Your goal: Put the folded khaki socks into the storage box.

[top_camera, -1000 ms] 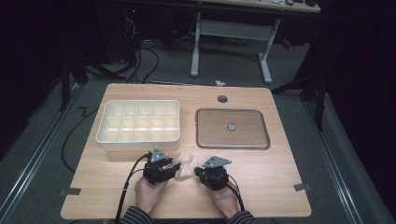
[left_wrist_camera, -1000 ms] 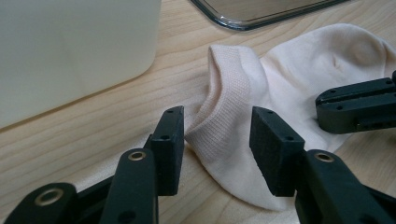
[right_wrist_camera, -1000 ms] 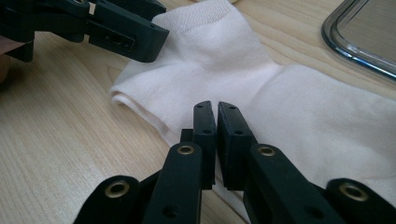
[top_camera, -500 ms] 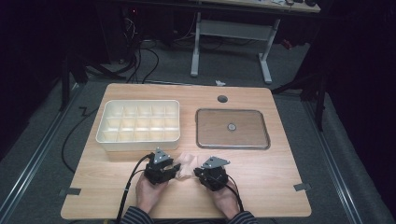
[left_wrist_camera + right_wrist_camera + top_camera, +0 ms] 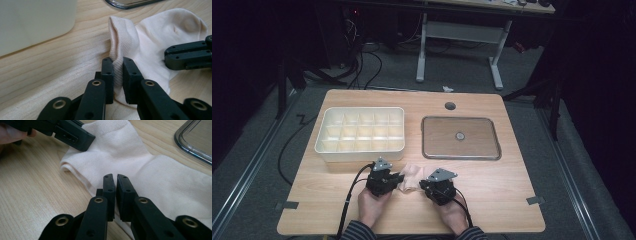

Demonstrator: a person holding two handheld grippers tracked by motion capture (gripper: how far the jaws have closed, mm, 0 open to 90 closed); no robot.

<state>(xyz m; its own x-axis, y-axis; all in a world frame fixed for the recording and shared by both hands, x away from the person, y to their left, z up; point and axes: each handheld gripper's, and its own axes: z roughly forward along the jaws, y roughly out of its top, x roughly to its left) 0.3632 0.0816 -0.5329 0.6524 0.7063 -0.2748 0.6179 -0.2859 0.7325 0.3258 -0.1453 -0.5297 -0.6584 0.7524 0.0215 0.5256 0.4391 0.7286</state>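
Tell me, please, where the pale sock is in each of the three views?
High view: sock low centre, between the two grippers.
Left gripper view: sock centre right, its ribbed cuff pinched by the jaws.
Right gripper view: sock centre, edge pinched by the jaws.
Shared landmark: metal tray.

A pale cream sock [image 5: 155,47] lies flat and a little rumpled on the worktop [image 5: 50,75], between the two tongs. Its ribbed cuff stands up in a fold, pinched by the left tongs [image 5: 117,72]. The right tongs [image 5: 116,192] are closed on a thin fold at the sock's edge, near the heel.
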